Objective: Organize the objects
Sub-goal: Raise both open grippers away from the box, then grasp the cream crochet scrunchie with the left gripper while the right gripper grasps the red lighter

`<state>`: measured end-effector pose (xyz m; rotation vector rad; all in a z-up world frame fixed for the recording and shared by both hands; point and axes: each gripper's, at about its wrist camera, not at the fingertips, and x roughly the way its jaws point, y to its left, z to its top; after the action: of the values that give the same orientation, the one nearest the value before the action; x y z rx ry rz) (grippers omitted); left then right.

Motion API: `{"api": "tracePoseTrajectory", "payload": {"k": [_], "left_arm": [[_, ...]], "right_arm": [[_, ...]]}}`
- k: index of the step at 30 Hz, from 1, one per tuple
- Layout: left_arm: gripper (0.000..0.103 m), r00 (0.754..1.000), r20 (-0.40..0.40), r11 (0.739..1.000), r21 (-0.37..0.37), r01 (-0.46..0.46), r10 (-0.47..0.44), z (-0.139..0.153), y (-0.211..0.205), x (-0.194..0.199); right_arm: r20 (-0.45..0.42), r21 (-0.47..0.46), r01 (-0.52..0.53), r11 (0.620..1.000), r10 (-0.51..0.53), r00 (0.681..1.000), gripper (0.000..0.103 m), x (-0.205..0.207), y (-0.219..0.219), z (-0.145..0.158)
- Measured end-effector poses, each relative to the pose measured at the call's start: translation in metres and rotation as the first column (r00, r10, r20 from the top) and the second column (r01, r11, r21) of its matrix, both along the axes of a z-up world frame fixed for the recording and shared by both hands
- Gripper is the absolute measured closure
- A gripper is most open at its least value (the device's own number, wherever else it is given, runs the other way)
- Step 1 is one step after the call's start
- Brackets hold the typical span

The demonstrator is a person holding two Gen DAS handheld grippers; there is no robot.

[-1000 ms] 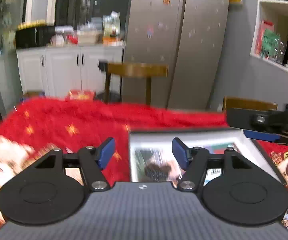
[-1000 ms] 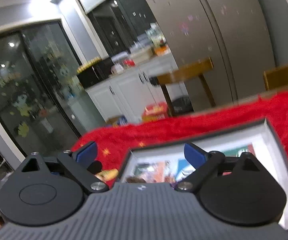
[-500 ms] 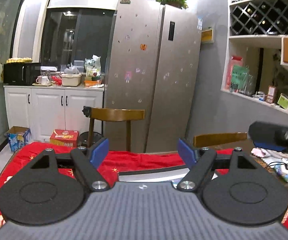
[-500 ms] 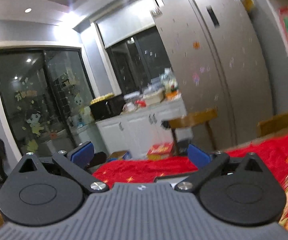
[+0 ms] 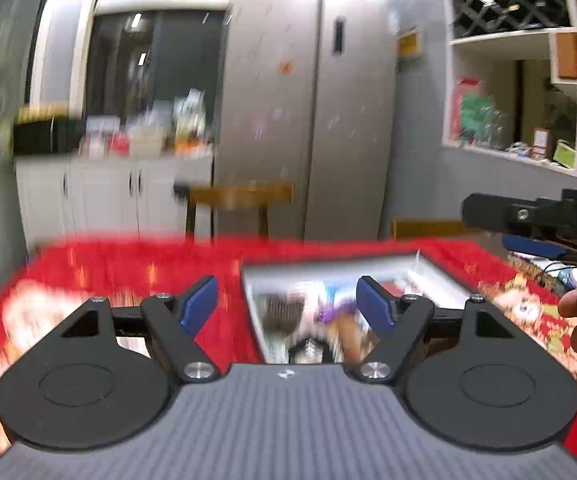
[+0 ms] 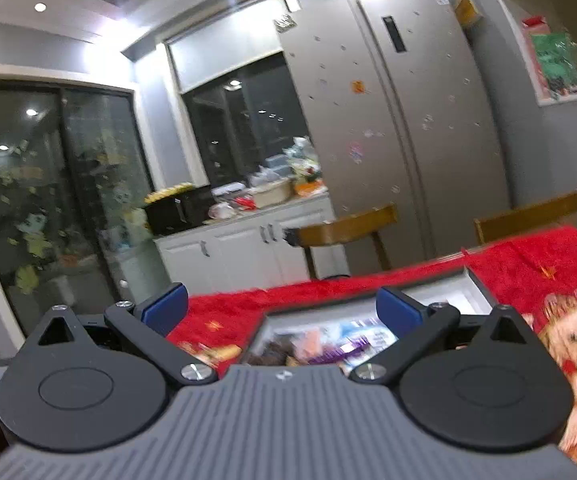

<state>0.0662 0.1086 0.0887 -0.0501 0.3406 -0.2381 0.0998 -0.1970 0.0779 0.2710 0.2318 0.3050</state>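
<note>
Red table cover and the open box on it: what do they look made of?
Red table cover: looks like plush fabric, matte and fuzzy, with printed stars and a bear. Open box: probably cardboard, with thin, stiff, white matte walls; blur leaves it uncertain.

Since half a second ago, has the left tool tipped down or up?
Yes, down. In the left wrist view the fridge now reaches the top edge, and the open box on the red cloth shows between the left tool fingers.

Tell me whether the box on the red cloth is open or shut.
Open: the box has no lid on, and its white walls and blurred colourful contents show from above.
</note>
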Motion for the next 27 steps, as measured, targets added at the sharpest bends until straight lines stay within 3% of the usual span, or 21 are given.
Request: {"api": "tracePoseTrajectory", "payload": {"k": [5,10,13,18,27], "left_arm": [[0.023,0.992,-0.114,0.994,-0.08,-0.069,0.06,-0.05,0.02,0.015],[0.023,0.983,-0.183,1.0,-0.016,-0.009,0.006,-0.078,0.015,0.025],[0.023,0.987,-0.157,1.0,0.02,0.023,-0.02,-0.081,0.01,0.02],[0.025,0.991,-0.133,0.998,0.049,0.036,-0.029,-0.083,0.005,0.018],[0.036,0.96,-0.272,0.998,-0.02,0.066,-0.068,-0.086,0.01,0.043]], "right_arm": [[-0.146,0.0,-0.042,0.999,0.041,0.988,0.0,0.021,-0.001,-0.048],[-0.214,-0.125,-0.071,0.99,0.043,0.976,0.0,0.027,0.016,-0.077],[-0.278,-0.142,-0.118,0.983,0.075,0.958,0.0,0.033,0.02,-0.089],[-0.287,-0.103,-0.201,0.974,0.164,0.944,0.0,0.035,0.019,-0.089],[-0.308,-0.112,-0.241,0.964,0.197,0.931,0.0,0.039,0.026,-0.091]]}}
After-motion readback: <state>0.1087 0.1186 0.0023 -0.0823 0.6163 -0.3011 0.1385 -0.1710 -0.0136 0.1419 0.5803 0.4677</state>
